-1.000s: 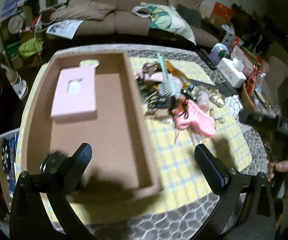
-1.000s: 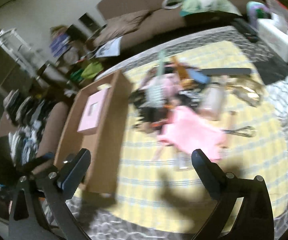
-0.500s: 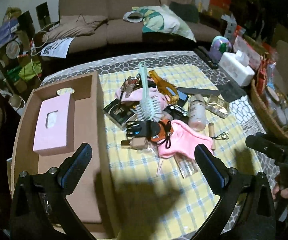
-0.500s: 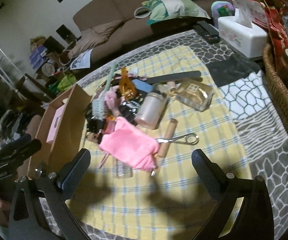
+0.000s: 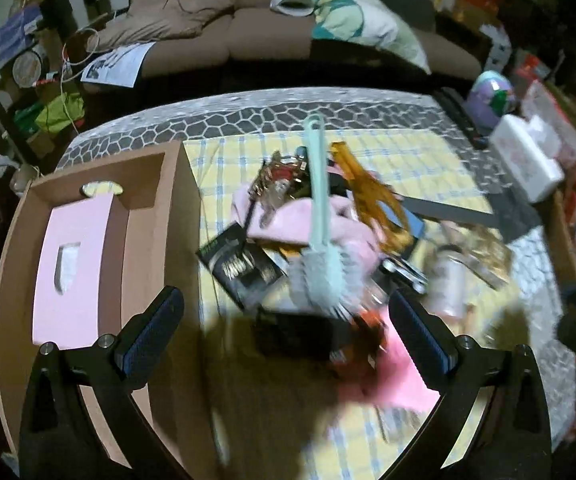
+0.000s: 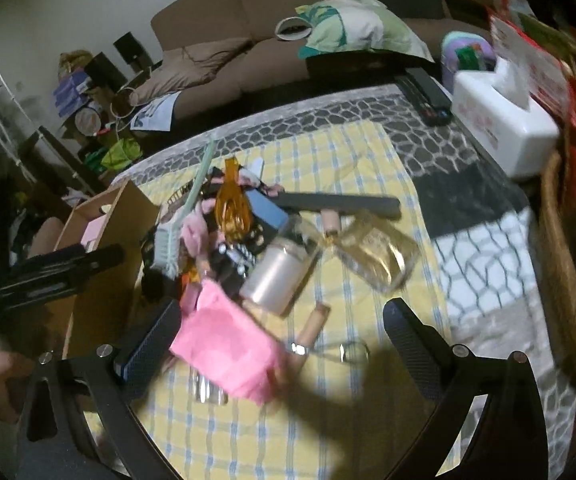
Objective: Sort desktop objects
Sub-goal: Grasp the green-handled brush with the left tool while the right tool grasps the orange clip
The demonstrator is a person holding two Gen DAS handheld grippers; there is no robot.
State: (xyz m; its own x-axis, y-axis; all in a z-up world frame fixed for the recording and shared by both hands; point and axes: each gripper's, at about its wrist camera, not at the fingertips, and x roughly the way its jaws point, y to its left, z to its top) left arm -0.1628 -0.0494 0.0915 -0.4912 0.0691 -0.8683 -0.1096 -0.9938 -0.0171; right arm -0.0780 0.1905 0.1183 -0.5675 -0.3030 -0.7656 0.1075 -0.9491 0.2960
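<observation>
Left wrist view: my left hand-held gripper (image 5: pixel 284 328) is spread wide, holding nothing, above the edge of the pile.
Right wrist view: my right hand-held gripper (image 6: pixel 280 340) gapes wide too, empty, over the pink cloth (image 6: pixel 228 356).
Between left fingers: I see the mint brush (image 5: pixel 319 240) lying on the heap, bristles toward me.
Pile: jar (image 6: pixel 280 276), glass bottle (image 6: pixel 375 252) and amber clip (image 6: pixel 230 208) sit crowded together on the yellow checked cloth (image 6: pixel 367 160).
Left of pile: cardboard box (image 5: pixel 156 216) on the surface, pink tissue box (image 5: pixel 72 268) inside.
Far right: white tissue box (image 6: pixel 503 128).
</observation>
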